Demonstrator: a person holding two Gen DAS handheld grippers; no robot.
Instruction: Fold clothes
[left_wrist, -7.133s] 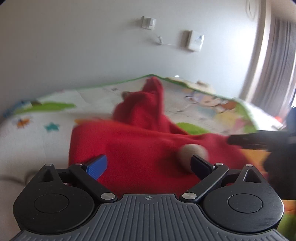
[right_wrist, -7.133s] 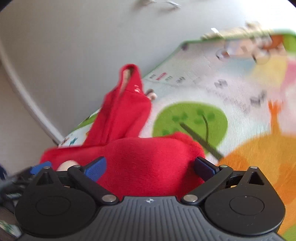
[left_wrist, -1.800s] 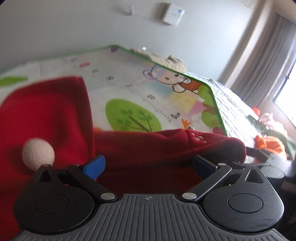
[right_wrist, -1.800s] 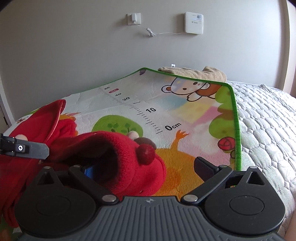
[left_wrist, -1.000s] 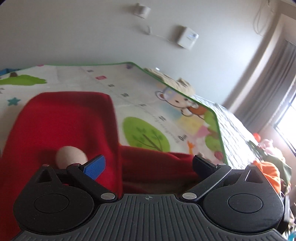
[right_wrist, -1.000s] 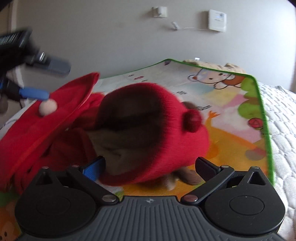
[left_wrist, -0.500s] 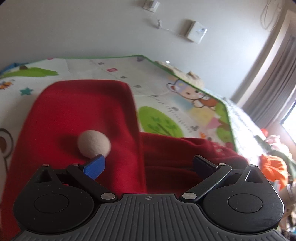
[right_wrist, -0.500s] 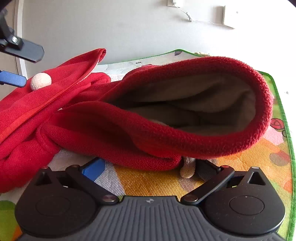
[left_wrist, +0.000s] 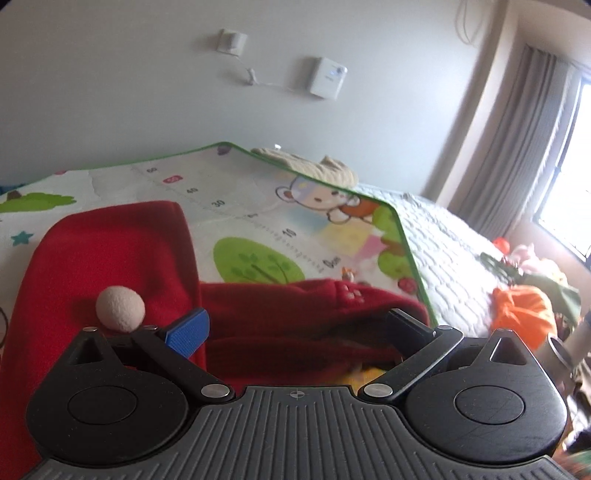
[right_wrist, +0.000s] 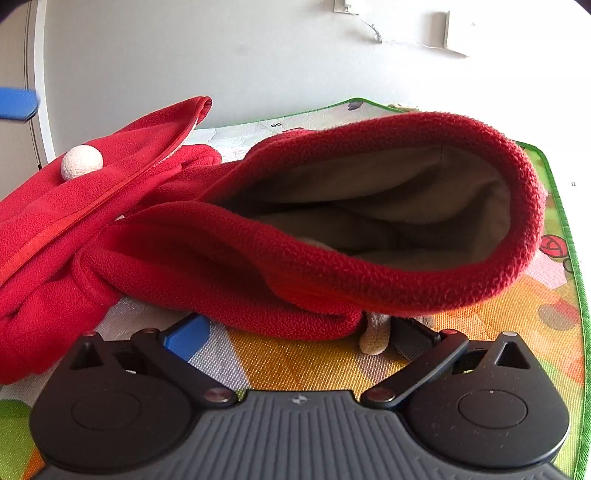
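Observation:
A red fleece garment (left_wrist: 110, 258) with a cream pom-pom (left_wrist: 120, 309) lies on a colourful play mat (left_wrist: 258, 206). In the right wrist view its hood (right_wrist: 369, 266) gapes open, showing a tan lining. My left gripper (left_wrist: 295, 326) is open just above the garment, its blue pad by the folded edge, holding nothing. My right gripper (right_wrist: 295, 336) is open low over the mat (right_wrist: 314, 362), just in front of the hood's lower rim, holding nothing. A small tan fabric piece (right_wrist: 375, 334) hangs by its right finger.
The mat lies on a quilted white bed (left_wrist: 450, 251). A beige cloth (left_wrist: 314, 168) sits at the mat's far corner by the wall. Orange and green toys (left_wrist: 524, 310) lie at the right. Grey curtains (left_wrist: 517, 155) hang by the window.
Over the last second my right gripper moved close to the hood opening and has since barely moved. My left gripper drew back a little. Both stay open.

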